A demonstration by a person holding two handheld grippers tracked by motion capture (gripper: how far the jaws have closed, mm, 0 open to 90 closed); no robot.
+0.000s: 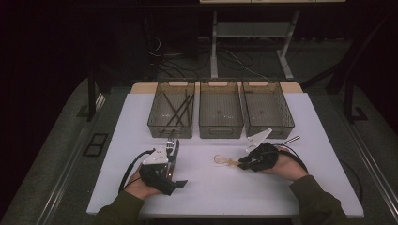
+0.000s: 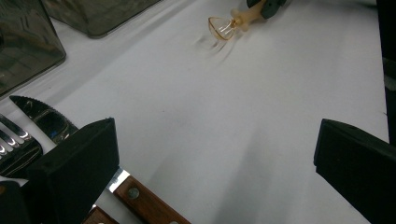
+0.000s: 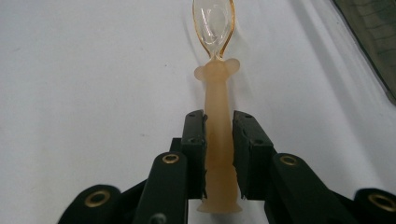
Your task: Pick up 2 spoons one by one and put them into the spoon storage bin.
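Lying mid-surface on the white surface (image 1: 291, 187), the amber spoon (image 1: 224, 161) has bare room at 6 and 9 o'clock, with three bins (image 1: 220, 112) lined along the far edge at 12; no readable writing shows. The right gripper (image 3: 219, 140) has its fingers (image 3: 194, 140) clenched on the spoon's stubby handle, bowl pointing away from them. The left gripper (image 2: 215, 158) sits with fingers released and wide apart, beside a knife (image 2: 140, 200) and fork (image 2: 11, 140) at its 9 o'clock.

3 bins (image 1: 221, 117) at back, knife (image 2: 44, 122) & fork (image 2: 11, 140) nearby.
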